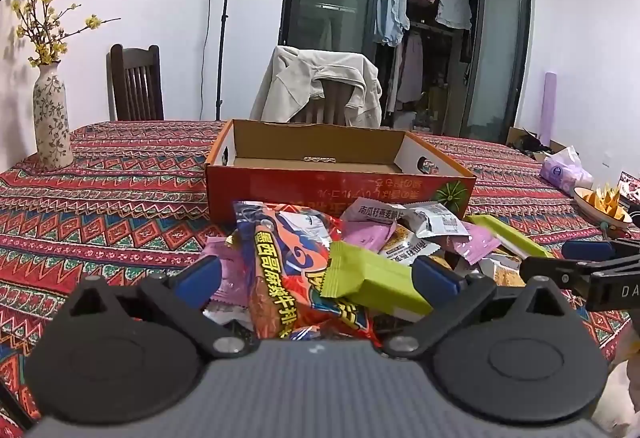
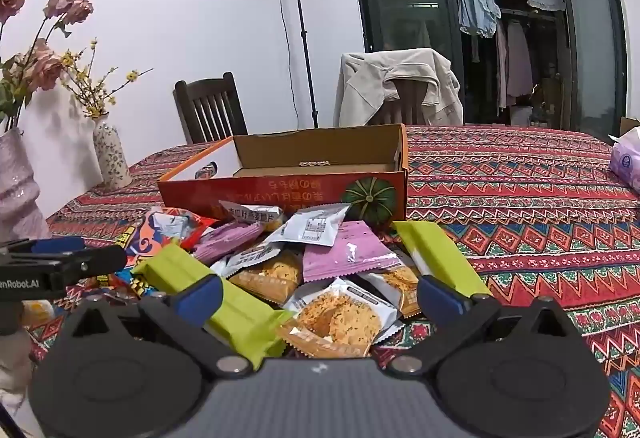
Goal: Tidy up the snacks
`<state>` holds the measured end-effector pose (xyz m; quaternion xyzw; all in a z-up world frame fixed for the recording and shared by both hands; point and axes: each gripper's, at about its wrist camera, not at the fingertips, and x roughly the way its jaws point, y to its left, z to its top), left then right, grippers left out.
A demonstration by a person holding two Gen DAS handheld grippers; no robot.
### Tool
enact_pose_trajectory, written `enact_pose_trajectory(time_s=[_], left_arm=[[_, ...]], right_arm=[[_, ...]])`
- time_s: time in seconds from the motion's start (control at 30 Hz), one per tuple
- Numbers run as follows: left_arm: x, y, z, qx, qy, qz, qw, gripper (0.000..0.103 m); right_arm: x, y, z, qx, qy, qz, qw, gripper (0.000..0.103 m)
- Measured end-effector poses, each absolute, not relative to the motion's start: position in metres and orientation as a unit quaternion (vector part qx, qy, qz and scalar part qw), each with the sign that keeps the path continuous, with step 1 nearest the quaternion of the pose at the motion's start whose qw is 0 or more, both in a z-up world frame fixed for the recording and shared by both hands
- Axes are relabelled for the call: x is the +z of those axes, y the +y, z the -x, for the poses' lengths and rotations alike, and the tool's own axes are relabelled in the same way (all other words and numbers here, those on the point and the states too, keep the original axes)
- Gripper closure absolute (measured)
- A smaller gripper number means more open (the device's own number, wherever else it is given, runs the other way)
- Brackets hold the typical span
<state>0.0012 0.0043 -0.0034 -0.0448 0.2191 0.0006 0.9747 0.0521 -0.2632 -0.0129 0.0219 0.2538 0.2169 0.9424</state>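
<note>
A red, blue and white zigzag-patterned tablecloth (image 1: 120,190) lies under an orange cardboard box (image 1: 340,190) printed with a green pumpkin (image 2: 370,200), lime-green (image 1: 372,278) and lilac (image 2: 344,252) wrappers.

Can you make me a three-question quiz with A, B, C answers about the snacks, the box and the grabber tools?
1. Where is the snack pile?
A. Inside the box
B. On the tablecloth in front of the box
C. On a chair

2. What colour is the outside of the box?
A. Orange-red
B. Blue
C. White

3. How is the right tool now?
A. Shut on a packet
B. Open, holding nothing
C. Inside the box

Answers:
1 B: the packets lie heaped on the tablecloth, on the near side of the box.
2 A: its front wall is orange-red with a green pumpkin picture.
3 B: its blue fingers stand wide apart above the pile, pressing nothing.
</note>
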Motion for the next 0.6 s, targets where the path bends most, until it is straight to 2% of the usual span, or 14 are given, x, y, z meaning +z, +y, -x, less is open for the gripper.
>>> enact_pose_trajectory(time_s=[0.6], left_arm=[[-0.0045,0.0066,0.0027,-0.001,0.219,0.049,0.974,0.0]], right_arm=[[-0.0153,-0.2613,-0.051,0.213,0.256,-0.021,0.943,0.0]])
